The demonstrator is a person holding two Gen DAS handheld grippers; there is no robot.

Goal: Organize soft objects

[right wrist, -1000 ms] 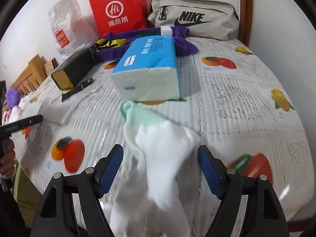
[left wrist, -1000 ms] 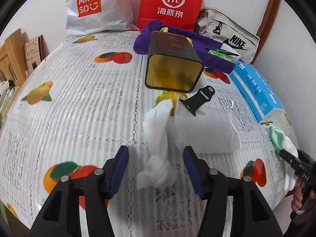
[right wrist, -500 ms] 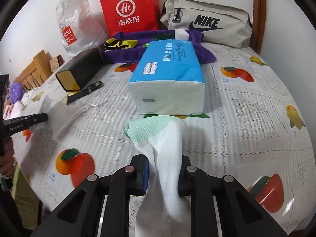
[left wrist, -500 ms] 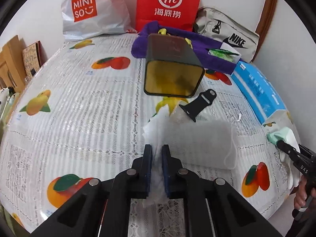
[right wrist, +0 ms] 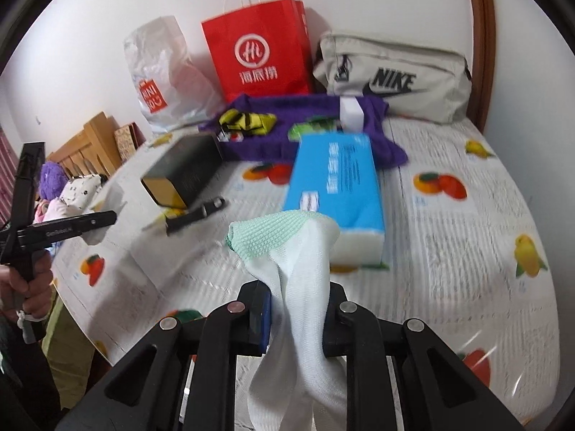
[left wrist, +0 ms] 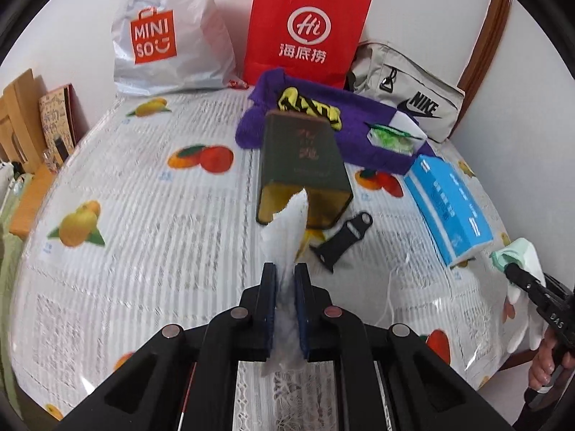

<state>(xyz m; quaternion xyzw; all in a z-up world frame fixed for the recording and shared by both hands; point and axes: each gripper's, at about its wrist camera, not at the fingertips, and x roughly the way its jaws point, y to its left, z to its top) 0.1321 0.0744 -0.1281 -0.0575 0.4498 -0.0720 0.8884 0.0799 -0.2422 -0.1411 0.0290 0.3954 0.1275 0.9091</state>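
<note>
My left gripper [left wrist: 285,269] is shut on a crumpled white cloth [left wrist: 287,226], which sticks up between the blue pads, lifted off the fruit-print tablecloth [left wrist: 143,244]. In front of it lies a dark tin box [left wrist: 302,165] on its side, open end toward me. My right gripper [right wrist: 298,292] is shut on a white sock [right wrist: 305,323] with a green cuff [right wrist: 269,233]; the sock hangs below the jaws. In the left wrist view the right gripper [left wrist: 517,274] shows at the far right with the sock [left wrist: 524,251]. The left gripper [right wrist: 107,217] shows at the left of the right wrist view.
A black scraper tool [left wrist: 341,240] lies beside the tin. A blue tissue pack [left wrist: 449,208] sits to the right, and a purple towel [left wrist: 359,125] with small items lies behind. A Miniso bag [left wrist: 161,36], red paper bag [left wrist: 305,28] and Nike bag [left wrist: 409,89] line the wall.
Both grippers went from open to shut, the left on the white cloth and the right on the sock. Both then rose, lifting their pieces off the table.
</note>
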